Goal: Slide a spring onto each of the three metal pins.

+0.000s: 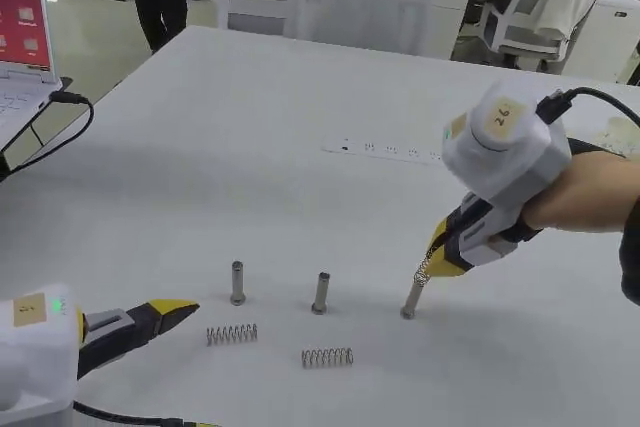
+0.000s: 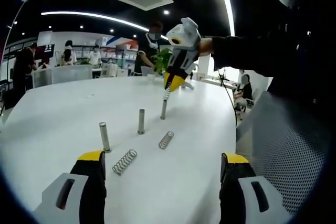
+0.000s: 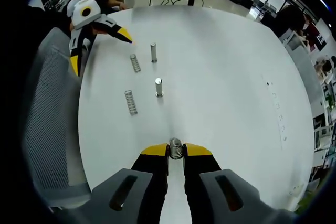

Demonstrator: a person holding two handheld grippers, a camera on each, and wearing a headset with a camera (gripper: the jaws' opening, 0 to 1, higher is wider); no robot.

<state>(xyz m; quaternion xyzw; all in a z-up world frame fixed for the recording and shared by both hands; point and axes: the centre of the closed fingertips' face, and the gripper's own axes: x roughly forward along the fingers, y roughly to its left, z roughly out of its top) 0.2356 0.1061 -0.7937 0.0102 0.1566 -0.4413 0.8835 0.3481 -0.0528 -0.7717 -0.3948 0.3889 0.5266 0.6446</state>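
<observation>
Office chairs (image 1: pixel 360 12) are seen beyond the far edge of a white tabletop (image 1: pixel 250 127), and a laptop (image 1: pixel 20 37) is set at its left edge. Three metal pins are stood upright in a row close to the near edge: a first pin (image 1: pixel 237 282) toward the left edge, a middle pin (image 1: pixel 321 292), and a third pin (image 1: pixel 411 300) toward the right edge. The right tool (image 3: pixel 177 150) is closed on a held spring (image 1: pixel 423 269), whose lower end is brought to the top of the third pin; whether it is over the tip cannot be told. Between the row and the near edge, a first loose spring (image 1: pixel 232 334) is laid flat just beside the first pin, and a second loose spring (image 1: pixel 327 356) near the middle pin. The left tool (image 2: pixel 163 157) is held wide open and empty by the near edge, toward the left corner, with its jaws pointed at the loose springs.
</observation>
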